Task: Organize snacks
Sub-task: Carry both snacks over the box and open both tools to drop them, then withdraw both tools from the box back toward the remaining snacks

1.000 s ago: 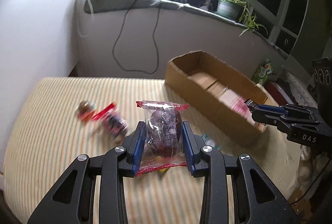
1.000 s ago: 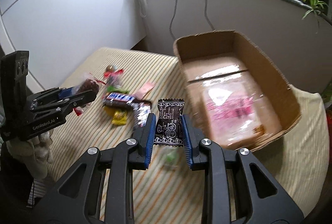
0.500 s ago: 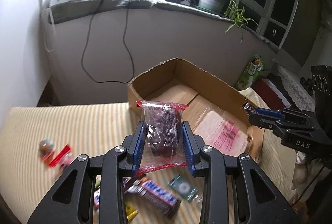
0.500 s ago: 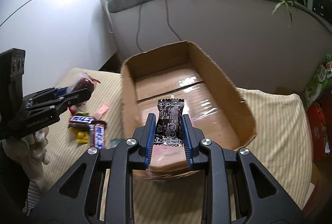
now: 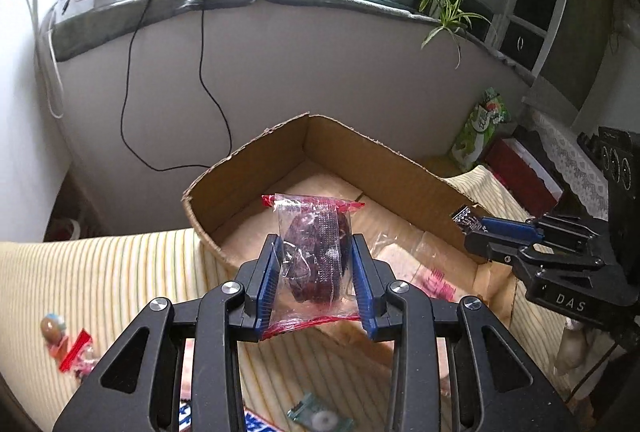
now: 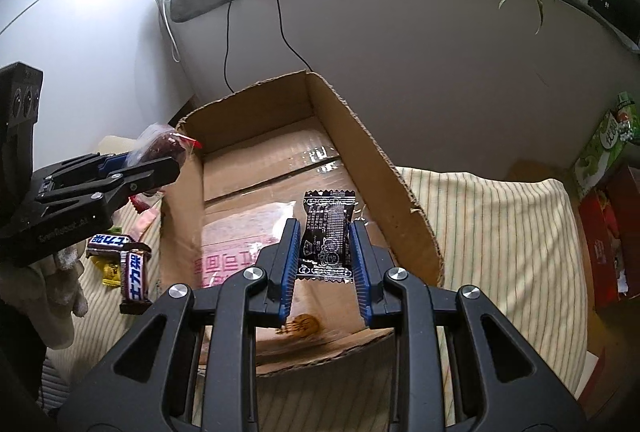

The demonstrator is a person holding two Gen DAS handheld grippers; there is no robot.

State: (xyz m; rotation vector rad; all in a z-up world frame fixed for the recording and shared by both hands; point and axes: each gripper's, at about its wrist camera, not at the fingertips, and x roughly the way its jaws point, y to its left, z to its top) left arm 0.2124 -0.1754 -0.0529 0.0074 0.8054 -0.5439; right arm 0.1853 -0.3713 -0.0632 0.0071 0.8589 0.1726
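My left gripper (image 5: 314, 252) is shut on a clear packet with red seams holding a dark snack (image 5: 314, 252); it hangs over the near left corner of the open cardboard box (image 5: 248, 167). My right gripper (image 6: 326, 236) is shut on a small black snack packet (image 6: 328, 232), held above the inside of the same box (image 6: 384, 167). In the right wrist view the left gripper (image 6: 160, 159) with its dark snack (image 6: 164, 145) shows at the box's left wall. In the left wrist view the right gripper (image 5: 476, 224) shows over the box's right rim.
A pink-printed plastic bag (image 6: 232, 252) and a small round biscuit (image 6: 302, 324) lie in the box. Loose candy bars (image 6: 134, 272) and sweets (image 5: 54, 328) sit on the striped cloth (image 6: 500, 232) left of the box. Red and green packages (image 6: 604, 167) stand on the right.
Both grippers have carried their packets from over the striped cloth rightwards to above the box. The loose sweets have slid to the left and bottom of both views.
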